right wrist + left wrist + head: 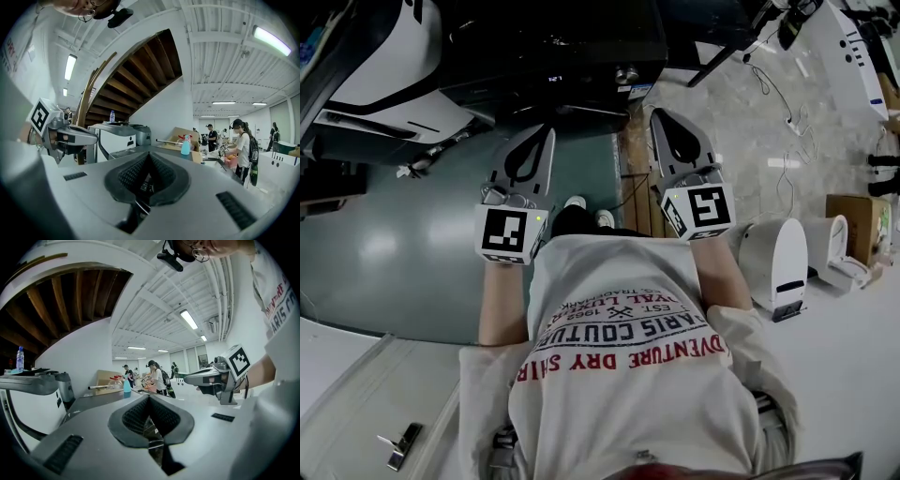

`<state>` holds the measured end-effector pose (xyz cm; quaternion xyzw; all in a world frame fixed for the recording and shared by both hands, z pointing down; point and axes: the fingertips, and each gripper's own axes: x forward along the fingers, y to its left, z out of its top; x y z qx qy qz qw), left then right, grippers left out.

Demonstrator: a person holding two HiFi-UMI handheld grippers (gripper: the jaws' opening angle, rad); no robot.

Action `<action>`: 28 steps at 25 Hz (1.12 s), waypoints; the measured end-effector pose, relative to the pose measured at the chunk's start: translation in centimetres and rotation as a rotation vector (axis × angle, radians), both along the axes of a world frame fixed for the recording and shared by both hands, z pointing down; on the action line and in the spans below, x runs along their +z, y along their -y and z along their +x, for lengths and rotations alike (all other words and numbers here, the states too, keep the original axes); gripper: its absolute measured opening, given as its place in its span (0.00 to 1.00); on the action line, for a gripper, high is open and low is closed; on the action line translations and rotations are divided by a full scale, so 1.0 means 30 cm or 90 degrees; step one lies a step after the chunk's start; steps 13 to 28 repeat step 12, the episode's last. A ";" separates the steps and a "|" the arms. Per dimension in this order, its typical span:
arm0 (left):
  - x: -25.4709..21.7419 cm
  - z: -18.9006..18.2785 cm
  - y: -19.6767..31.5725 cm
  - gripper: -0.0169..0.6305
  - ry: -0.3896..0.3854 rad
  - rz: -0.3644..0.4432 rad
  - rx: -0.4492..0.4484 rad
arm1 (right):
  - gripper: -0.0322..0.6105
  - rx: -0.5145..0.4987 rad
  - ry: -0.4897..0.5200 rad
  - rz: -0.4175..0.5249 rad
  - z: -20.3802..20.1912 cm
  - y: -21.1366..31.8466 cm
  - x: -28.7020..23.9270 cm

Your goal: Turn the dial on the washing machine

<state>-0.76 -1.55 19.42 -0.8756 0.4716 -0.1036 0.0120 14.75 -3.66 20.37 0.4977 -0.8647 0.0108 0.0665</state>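
Holding: nothing; my left gripper [547,131] and right gripper [658,114] both have their fingers clenched together, empty.
Dial [626,73]: small round silvery knob on the washing machine's [581,37] dark front, ahead of my fingers and well apart from them.
Display [555,80]: pale digits, too small to read.
Shirt [628,394]: "PARIS COUTURE", "ADVENTURE DRY".

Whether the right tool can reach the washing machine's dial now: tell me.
Probably yes: the right tool, shut and empty, points toward the dial, with nothing visible between them.
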 end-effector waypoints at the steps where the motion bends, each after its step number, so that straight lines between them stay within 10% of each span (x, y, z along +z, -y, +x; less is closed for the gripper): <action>1: 0.000 -0.003 0.004 0.05 0.001 -0.003 -0.003 | 0.09 0.000 0.001 0.001 0.003 0.002 -0.001; 28: 0.001 0.039 0.016 0.05 0.008 -0.009 0.011 | 0.09 -0.020 -0.013 0.014 -0.009 0.013 -0.010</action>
